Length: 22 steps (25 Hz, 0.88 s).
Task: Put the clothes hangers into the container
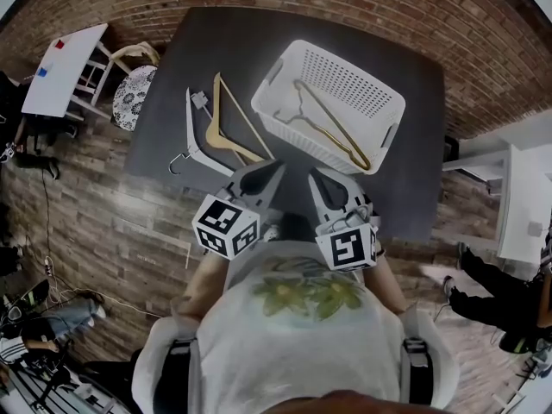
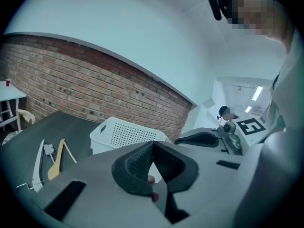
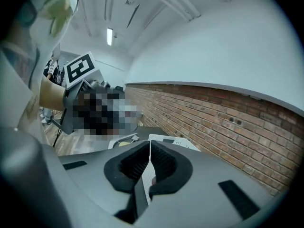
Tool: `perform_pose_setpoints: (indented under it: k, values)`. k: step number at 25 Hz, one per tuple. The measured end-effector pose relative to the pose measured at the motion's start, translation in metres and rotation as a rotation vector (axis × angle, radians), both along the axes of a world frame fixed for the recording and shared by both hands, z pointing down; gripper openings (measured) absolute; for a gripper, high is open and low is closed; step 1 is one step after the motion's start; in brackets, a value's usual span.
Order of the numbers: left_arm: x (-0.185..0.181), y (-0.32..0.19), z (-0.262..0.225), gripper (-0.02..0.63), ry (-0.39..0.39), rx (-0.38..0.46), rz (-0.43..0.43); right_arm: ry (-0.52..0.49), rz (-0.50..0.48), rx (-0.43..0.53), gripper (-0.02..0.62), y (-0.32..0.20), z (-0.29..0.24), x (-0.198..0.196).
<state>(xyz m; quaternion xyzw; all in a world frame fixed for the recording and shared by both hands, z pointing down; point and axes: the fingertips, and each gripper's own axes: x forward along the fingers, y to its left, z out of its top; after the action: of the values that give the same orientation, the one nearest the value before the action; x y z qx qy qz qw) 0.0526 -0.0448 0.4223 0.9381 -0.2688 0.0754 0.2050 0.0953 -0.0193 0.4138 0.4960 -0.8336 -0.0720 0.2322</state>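
Observation:
A white perforated basket [image 1: 332, 89] stands on the dark table [image 1: 414, 188], and a gold wire hanger [image 1: 332, 126] lies inside it. Left of the basket, a wooden hanger [image 1: 226, 128] and a white plastic hanger [image 1: 195, 138] lie on the table. Both grippers hover over the table's near edge, short of the basket. My left gripper [image 1: 269, 176] is shut with nothing in it. My right gripper [image 1: 321, 185] is also shut and empty. The left gripper view shows the basket [image 2: 124, 134], the wooden hanger [image 2: 56, 163] and the white hanger [image 2: 38, 167] ahead of the shut jaws.
A chair with a patterned cushion [image 1: 134, 93] and a white table [image 1: 65, 67] stand off the dark table's left corner. White furniture [image 1: 517, 205] is at the right, with a person's legs [image 1: 487, 287] on the wooden floor. A brick wall runs behind.

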Motion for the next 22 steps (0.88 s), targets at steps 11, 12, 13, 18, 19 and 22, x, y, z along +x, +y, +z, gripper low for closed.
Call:
perform_pose_setpoints:
  k: [11,12,13,18,19,22]
  values:
    - [-0.041,0.023,0.01,0.029,-0.006,-0.025,-0.053,-0.078,-0.018,-0.073,0.035,0.015,0.009,-0.028]
    - [-0.048,0.025,0.012,0.029,-0.005,-0.028,-0.065,-0.074,-0.024,-0.088,0.035,0.016,0.011,-0.033]
    - [-0.055,0.027,0.013,0.029,-0.004,-0.031,-0.078,-0.067,-0.034,-0.105,0.035,0.017,0.014,-0.039]
    - [-0.087,0.036,0.014,0.029,0.002,-0.04,-0.145,-0.076,-0.122,-0.224,0.04,0.024,0.031,-0.074]
    - [-0.093,0.038,0.013,0.029,0.003,-0.04,-0.155,-0.09,-0.139,-0.253,0.064,0.026,0.035,-0.081]
    - [-0.109,0.044,0.013,0.029,0.0,-0.038,-0.176,-0.087,-0.169,-0.285,0.132,0.028,0.044,-0.1]
